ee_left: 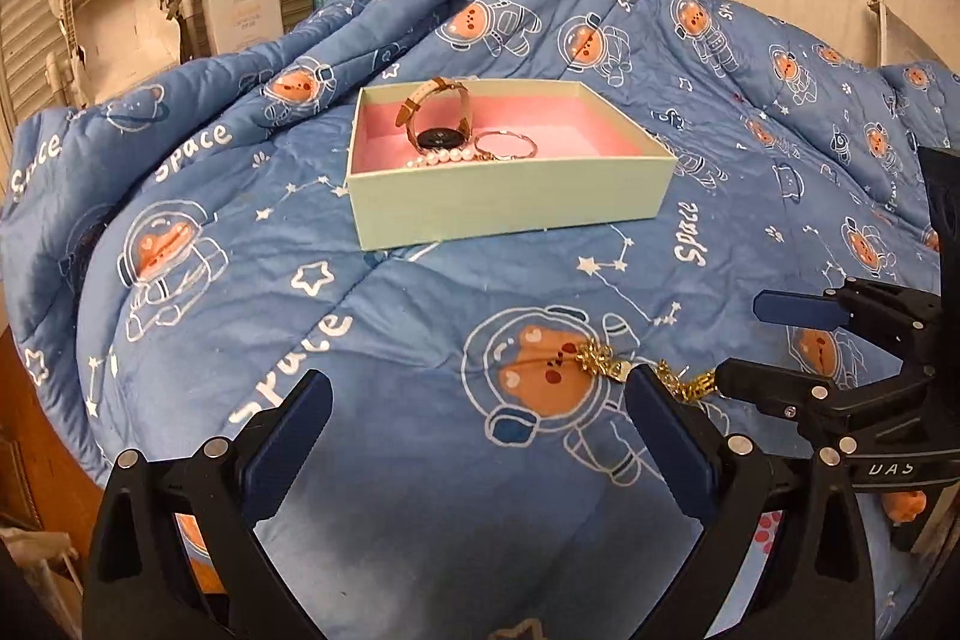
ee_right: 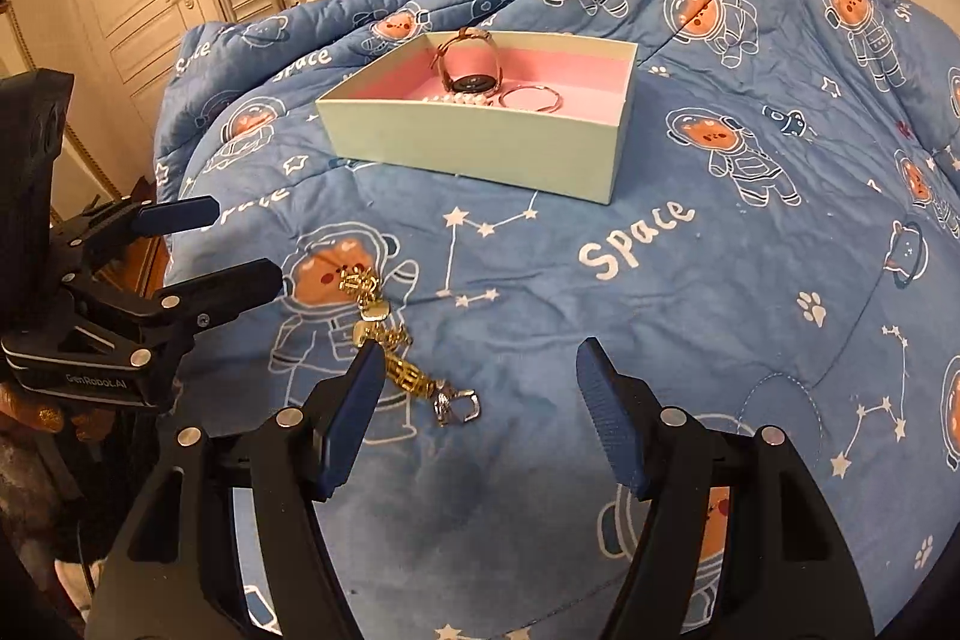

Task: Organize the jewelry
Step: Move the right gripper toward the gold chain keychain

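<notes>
Two grippers, left [ee_left: 477, 424] and right [ee_right: 480, 394], gape empty over the quilt [ee_right: 690, 310]. Between them lies the gold chain [ee_right: 390, 340]. I'd pinch its bunched middle, lift clear, then cross to the box [ee_right: 480, 142] holding watch [ee_right: 471, 70], pearls and ring.

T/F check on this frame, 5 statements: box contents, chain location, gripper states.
1. The watch is inside the box. True.
2. The gold chain lies in the box. False: it lies on the quilt, outside the box.
3. Both the left gripper and the right gripper are open. True.
4. The pearl bracelet is held by the right gripper. False: it is in the box.
5. The box has a lid on. False: it is open-topped.
</notes>
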Demonstrator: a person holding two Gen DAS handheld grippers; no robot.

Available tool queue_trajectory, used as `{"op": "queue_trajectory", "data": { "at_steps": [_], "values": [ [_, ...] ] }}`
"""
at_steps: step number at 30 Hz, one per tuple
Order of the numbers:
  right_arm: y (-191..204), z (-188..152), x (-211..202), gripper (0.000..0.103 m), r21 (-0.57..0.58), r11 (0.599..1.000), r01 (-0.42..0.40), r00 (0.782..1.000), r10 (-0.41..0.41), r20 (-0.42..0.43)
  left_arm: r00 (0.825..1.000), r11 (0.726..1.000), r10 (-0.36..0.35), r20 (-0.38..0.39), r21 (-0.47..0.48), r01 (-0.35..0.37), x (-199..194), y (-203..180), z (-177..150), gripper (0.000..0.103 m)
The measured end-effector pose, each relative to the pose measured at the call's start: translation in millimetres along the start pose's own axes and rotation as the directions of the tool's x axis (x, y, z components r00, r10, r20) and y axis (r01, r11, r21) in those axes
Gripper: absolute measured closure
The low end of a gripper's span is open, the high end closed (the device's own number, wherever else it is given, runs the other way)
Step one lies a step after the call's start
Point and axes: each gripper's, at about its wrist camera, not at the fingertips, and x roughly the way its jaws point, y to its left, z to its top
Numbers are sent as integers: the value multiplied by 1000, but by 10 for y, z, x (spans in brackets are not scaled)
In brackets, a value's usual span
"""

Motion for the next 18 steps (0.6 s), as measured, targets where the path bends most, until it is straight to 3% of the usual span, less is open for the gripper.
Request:
{"op": "queue_trajectory", "data": {
  "at_steps": [11, 18],
  "values": [
    [12, -141, 53, 38, -35, 997, -65, 997, 63, -47, 1000, 1000, -10, 17, 1, 9, -39, -51, -119, 7],
    [-2, -153, 84, 55, -65, 997, -49, 997, 45, -63, 999, 999, -44, 18, 6, 44, -63, -84, -130, 15]
  ]
}}
